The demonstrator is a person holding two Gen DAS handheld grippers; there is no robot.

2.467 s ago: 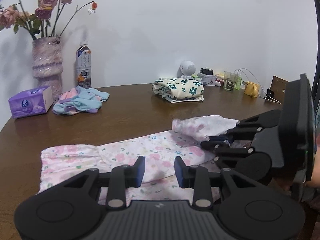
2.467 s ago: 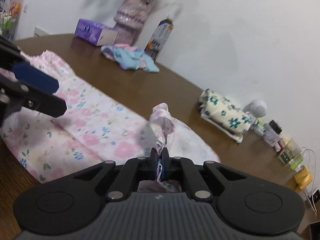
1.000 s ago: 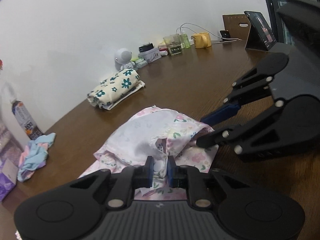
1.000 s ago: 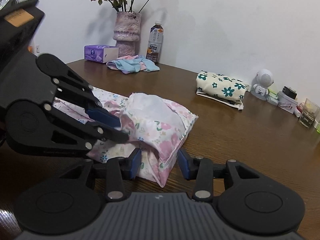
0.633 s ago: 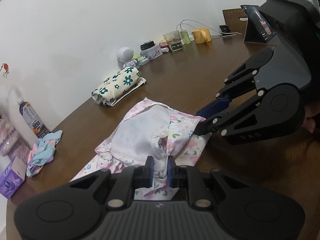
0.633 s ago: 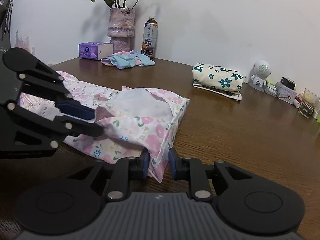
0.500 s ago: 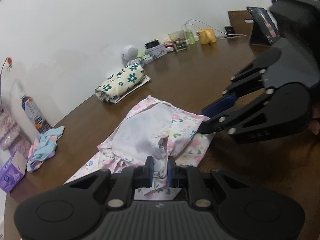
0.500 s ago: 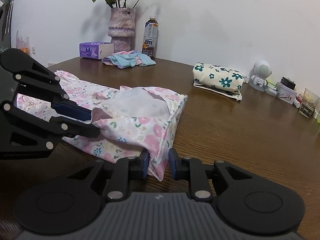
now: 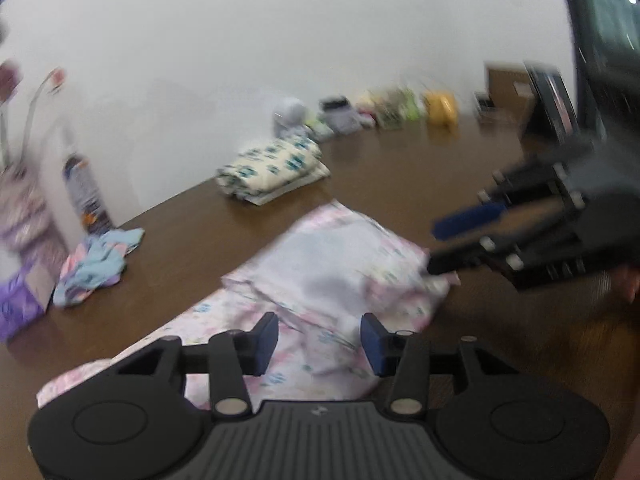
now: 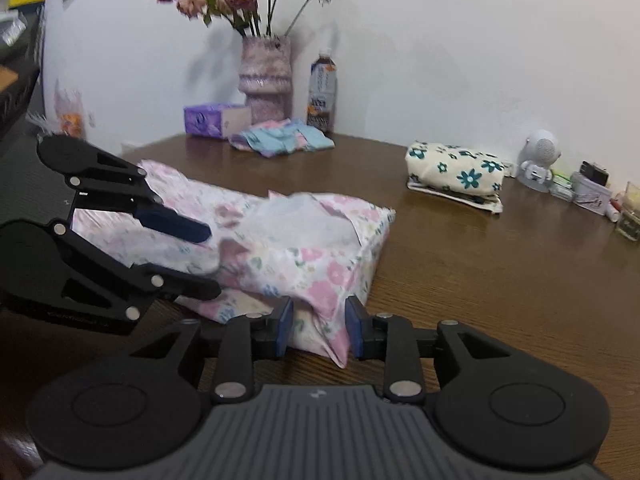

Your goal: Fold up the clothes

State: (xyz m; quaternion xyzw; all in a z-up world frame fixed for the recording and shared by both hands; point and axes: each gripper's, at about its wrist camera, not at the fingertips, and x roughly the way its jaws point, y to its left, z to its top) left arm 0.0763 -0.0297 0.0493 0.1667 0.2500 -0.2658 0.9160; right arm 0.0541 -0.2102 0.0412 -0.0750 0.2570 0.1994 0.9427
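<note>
Right wrist view: at the near edge of the brown worktop [image 10: 500,280], the right gripper [image 10: 319,326] stands with jaws apart, straddling a hanging corner of the pink floral garment [image 10: 304,248] without pinching it; the left gripper [image 10: 200,258], jaws also apart and empty, hovers at the cloth's left side. The garment lies on the worktop with one end doubled over into a puffy layer, its long axis running from that near fold away toward the far left edge. Thin, limp and light, it would likely sag and slide unless taken by corners or along the folded edge. Farther back rest a folded cream floral cloth [image 10: 456,176], a crumpled blue-pink garment [image 10: 282,138], tissue box [image 10: 212,120], bottle [image 10: 322,92] and vase [image 10: 264,76].
</note>
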